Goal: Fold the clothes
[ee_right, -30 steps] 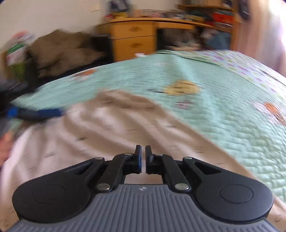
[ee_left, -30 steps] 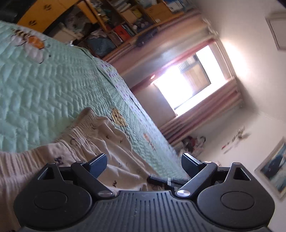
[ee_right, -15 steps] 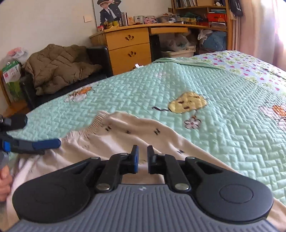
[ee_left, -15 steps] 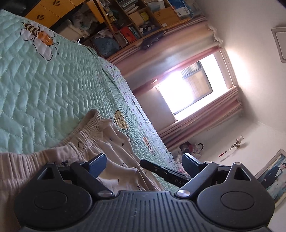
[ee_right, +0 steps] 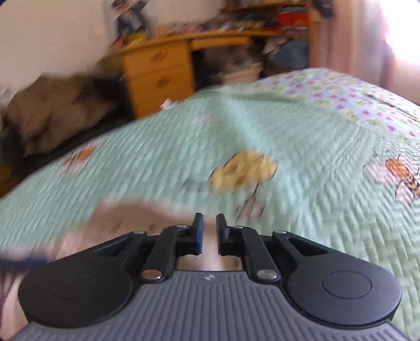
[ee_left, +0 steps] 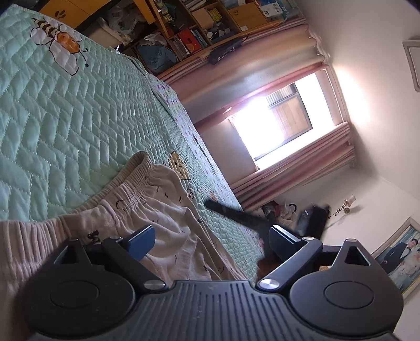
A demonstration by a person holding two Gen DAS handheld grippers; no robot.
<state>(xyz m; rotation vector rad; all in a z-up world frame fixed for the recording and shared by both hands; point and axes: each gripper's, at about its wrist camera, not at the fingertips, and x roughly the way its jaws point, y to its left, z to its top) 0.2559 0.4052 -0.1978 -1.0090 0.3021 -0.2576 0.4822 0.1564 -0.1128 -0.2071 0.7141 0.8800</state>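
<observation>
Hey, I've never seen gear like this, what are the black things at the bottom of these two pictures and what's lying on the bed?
They are hand-held grippers, one per hand, each carrying a camera that looks along its jaws. The left gripper stands wide open over pale patterned shorts lying on a green quilt. The right gripper shows a narrow gap; its jaws have just been opening, with nothing between them. That view is blurred. Neither gripper holds anything.

no readable text, boxes on shelf [ee_left: 236,15] too small, blurred
</observation>
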